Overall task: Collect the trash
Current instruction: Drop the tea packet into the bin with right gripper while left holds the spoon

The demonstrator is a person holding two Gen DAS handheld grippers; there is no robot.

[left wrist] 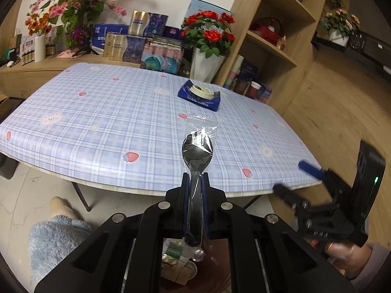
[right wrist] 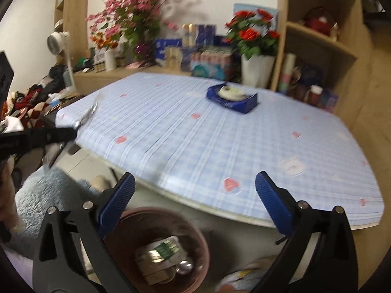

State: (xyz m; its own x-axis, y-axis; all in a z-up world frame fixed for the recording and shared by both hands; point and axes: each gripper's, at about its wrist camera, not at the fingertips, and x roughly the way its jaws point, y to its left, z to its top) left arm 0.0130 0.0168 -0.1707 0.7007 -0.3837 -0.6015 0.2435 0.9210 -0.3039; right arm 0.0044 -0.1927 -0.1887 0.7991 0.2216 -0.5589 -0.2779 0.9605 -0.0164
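Observation:
My left gripper (left wrist: 195, 178) is shut on a black plastic spork in a clear wrapper (left wrist: 197, 150), held off the near edge of the table above a brown bin (right wrist: 156, 251). The bin sits on the floor below the table edge and holds a foil-lidded cup and other trash (right wrist: 161, 254). My right gripper (right wrist: 195, 190) is open and empty over the bin; it also shows in the left wrist view (left wrist: 288, 178). A blue box with a white lid on it (left wrist: 200, 94) lies at the far right of the table; it also shows in the right wrist view (right wrist: 232, 97).
The table has a blue plaid cloth (left wrist: 110, 112). Flower vases (left wrist: 207, 61) and boxes (left wrist: 136, 44) stand behind it. A wooden shelf unit (left wrist: 276, 39) is at the right. My legs in blue fleece (left wrist: 53, 239) are at the left of the bin.

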